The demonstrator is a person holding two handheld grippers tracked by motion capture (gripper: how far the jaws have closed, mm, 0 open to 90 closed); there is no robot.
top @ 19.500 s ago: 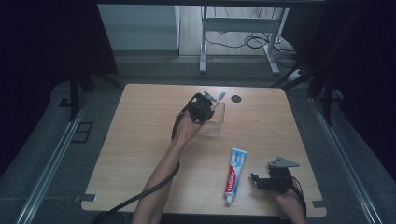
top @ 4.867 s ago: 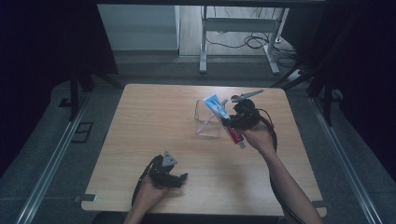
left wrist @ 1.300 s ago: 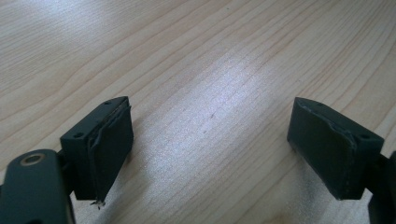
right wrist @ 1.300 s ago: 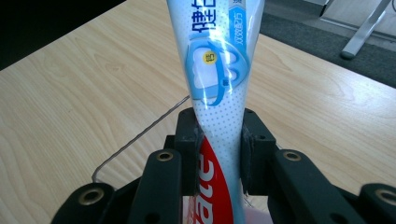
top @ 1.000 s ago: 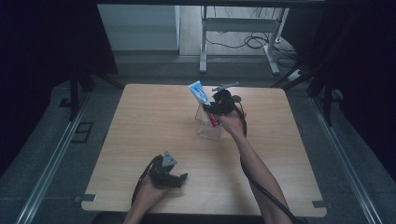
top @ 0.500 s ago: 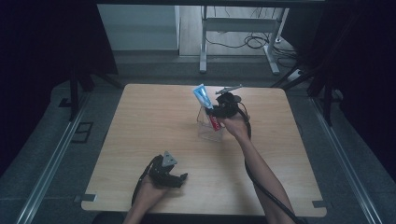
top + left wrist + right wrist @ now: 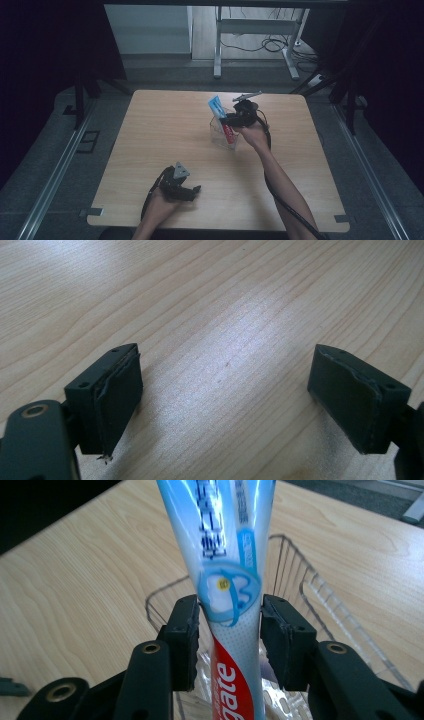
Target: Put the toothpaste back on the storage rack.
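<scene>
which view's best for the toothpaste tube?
Right gripper view: the toothpaste tube stands close up between the right tool pads, its print readable, over the wire basket. In the high view it's small. Left gripper view faces bare table.

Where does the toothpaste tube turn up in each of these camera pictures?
High view: the toothpaste tube stands tilted in the wire basket, upper middle of the table.
Right gripper view: it rises up the middle, between the right gripper jaws, which have just been opening.
Left gripper view: bare wooden table here.
Shared landmark: the table's wood grain.
</scene>
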